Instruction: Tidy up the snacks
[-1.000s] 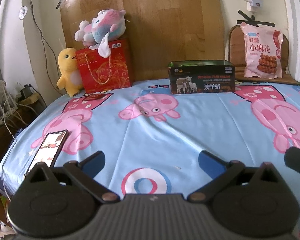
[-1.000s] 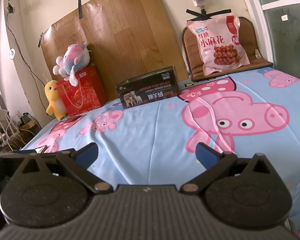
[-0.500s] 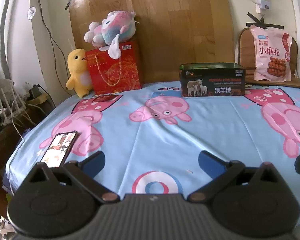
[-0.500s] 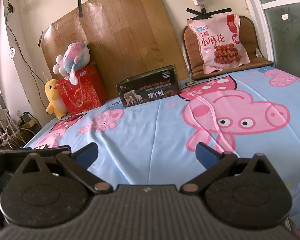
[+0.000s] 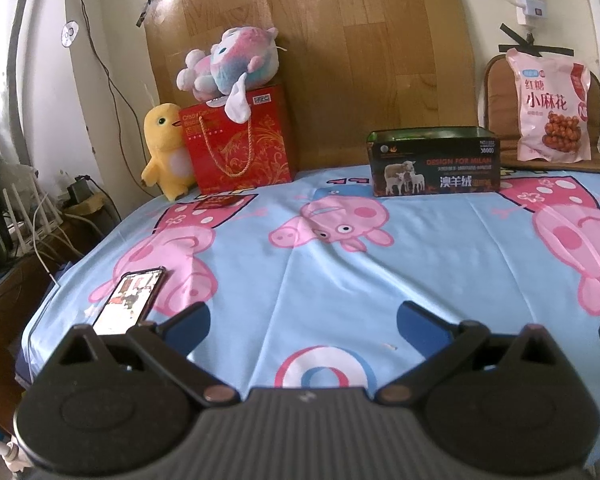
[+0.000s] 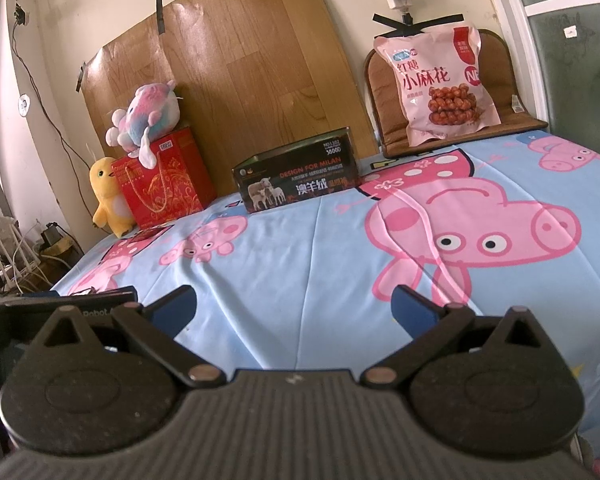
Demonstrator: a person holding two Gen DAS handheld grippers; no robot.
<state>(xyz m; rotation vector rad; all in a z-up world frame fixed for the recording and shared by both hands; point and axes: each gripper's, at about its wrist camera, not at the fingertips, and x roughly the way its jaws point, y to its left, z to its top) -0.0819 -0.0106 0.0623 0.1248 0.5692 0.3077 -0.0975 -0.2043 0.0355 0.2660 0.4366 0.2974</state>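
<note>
A pink snack bag [image 5: 550, 109] leans upright on a brown cushion at the back right; it also shows in the right wrist view [image 6: 442, 86]. A dark open-top box [image 5: 434, 167] with sheep printed on it stands at the back middle of the table, also in the right wrist view [image 6: 298, 176]. A red gift bag [image 5: 236, 140] stands at the back left, also in the right wrist view [image 6: 162, 179]. My left gripper [image 5: 303, 322] is open and empty over the near edge. My right gripper [image 6: 294, 306] is open and empty, low over the cloth.
A blue cartoon-pig cloth [image 5: 420, 264] covers the table. A phone [image 5: 130, 300] lies at the near left. A yellow plush [image 5: 165, 152] and a pink-blue plush [image 5: 230, 62] sit by the red bag. Cables and a router [image 5: 20, 220] lie off the left edge.
The left wrist view has swung left: the box and snack bag have shifted right in frame. The right gripper has barely moved. Both grippers stay open.
</note>
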